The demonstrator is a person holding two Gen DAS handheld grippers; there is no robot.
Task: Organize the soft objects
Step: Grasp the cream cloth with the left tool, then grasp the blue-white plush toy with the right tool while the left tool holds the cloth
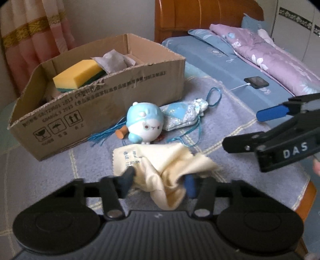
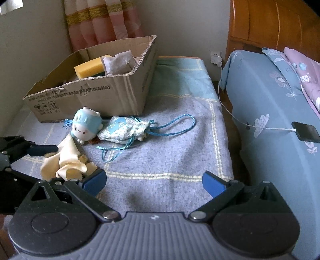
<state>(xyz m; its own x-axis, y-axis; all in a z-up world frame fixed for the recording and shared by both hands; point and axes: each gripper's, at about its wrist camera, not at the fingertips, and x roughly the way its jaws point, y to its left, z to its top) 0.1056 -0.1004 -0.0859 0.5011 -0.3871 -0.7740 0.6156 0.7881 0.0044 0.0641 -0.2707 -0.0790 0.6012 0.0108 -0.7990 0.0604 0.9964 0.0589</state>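
Observation:
A cream cloth [image 1: 168,168] lies crumpled on the purple blanket, and my left gripper [image 1: 160,180] has its fingers around it, closing on it; the cloth also shows in the right wrist view [image 2: 66,162]. Behind it sit a blue and white plush toy [image 1: 144,124] and a blue patterned drawstring pouch [image 1: 184,114]. A cardboard box [image 1: 120,94] at the back left holds a yellow sponge [image 1: 80,76] and a grey cloth [image 1: 114,60]. My right gripper [image 2: 154,182] is open and empty over the blanket, right of the cloth.
A bed with a blue sheet [image 2: 280,120] stands at the right, with a phone [image 2: 306,132] on a white charging cable and a purple quilt [image 1: 270,58]. A wooden headboard [image 1: 200,18] and a pink curtain [image 2: 104,22] are behind.

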